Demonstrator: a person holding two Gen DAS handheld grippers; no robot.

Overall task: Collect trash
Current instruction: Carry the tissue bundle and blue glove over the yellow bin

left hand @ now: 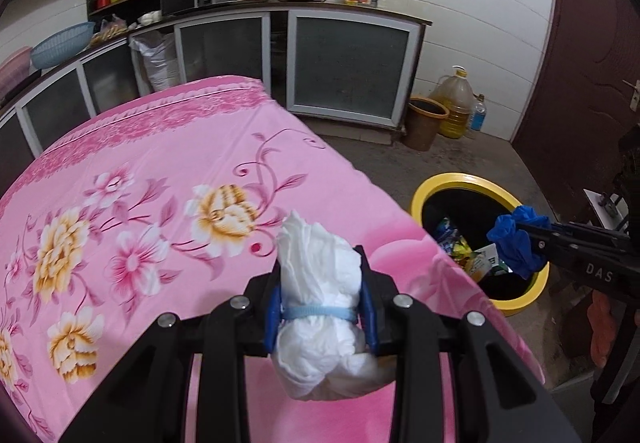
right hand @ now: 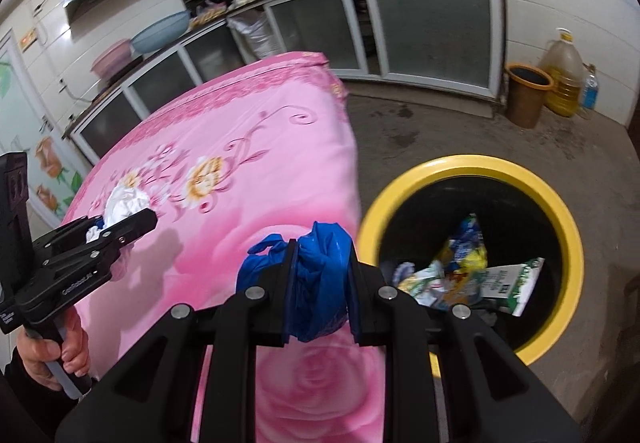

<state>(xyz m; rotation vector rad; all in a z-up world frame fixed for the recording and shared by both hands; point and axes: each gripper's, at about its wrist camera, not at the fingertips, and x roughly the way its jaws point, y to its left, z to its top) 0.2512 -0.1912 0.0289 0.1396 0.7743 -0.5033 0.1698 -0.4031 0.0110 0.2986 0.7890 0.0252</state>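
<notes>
My left gripper [left hand: 320,283] is shut on a crumpled white tissue wad [left hand: 320,283] and holds it above the pink flowered tablecloth [left hand: 140,183]. In the right wrist view that left gripper [right hand: 124,223] shows at the left, still over the table, with the white tissue wad [right hand: 124,203] in it. My right gripper [right hand: 320,275] is shut on a bunched blue plastic bag [right hand: 320,275] near the table's right edge. From the left wrist view, the right gripper [left hand: 524,243] carries the blue bag [left hand: 516,243] over the yellow-rimmed black trash bin [left hand: 460,181]. The bin [right hand: 460,167] holds several wrappers.
A brown bucket [left hand: 424,123], a large oil jug [left hand: 456,103] and a water bottle stand by the far wall. Kitchen cabinets and a counter run along the back. A dark red door [left hand: 580,63] is at the right. A hand [right hand: 52,355] grips the left handle.
</notes>
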